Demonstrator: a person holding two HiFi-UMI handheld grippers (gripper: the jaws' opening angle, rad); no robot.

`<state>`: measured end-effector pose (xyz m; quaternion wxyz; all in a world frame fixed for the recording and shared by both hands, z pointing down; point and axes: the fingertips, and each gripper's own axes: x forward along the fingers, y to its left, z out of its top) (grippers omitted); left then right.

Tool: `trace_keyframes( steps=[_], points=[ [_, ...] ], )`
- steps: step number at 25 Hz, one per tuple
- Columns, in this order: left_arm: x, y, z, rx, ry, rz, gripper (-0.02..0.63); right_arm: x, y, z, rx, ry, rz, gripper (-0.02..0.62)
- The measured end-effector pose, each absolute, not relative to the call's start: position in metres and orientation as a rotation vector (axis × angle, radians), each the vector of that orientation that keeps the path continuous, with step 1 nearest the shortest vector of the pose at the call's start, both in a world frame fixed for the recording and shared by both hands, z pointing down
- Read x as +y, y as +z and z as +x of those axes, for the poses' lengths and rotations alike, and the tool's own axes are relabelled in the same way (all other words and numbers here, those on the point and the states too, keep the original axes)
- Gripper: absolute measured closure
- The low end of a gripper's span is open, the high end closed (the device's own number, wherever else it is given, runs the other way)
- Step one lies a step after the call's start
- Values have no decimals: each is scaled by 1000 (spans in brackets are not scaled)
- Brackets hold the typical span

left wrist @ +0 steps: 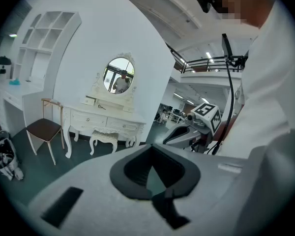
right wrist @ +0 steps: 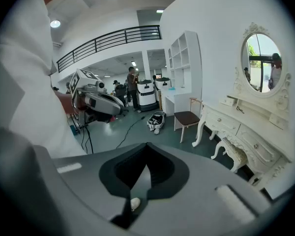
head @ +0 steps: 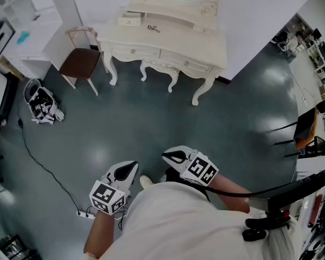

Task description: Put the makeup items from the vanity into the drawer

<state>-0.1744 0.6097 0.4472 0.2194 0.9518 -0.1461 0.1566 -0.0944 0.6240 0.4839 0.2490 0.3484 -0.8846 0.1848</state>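
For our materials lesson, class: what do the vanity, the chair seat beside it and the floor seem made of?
Vanity: probably painted wood, matte cream; carved curved legs. Chair seat: smooth dark brown, leatherette or lacquered wood; unclear. Floor: likely glossy epoxy coating; lights reflect in it.

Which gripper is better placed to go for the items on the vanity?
Right, only marginally. Both are shut, empty and far from the vanity, but the right gripper is held farther forward than the left gripper, toward the dark item.
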Motion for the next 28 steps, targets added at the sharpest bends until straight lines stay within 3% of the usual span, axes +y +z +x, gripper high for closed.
trace_keyframes(
  steps=[9, 22, 25, 28],
  points=[
    [561, 453, -139, -358, 425, 2652, 607, 577, 490, -62, -2394, 505, 1015, 595],
    [434, 420, -20, -455, 573, 2781, 607, 423, 484, 56, -2472, 378, 982, 593],
    [411, 426, -5, -479, 551, 2745, 606, 392, 493, 80, -2471, 378, 1015, 557],
    [385, 432, 4, -481, 543, 2720, 565, 365, 501, 98, -2462, 408, 1053, 554]
  ],
)
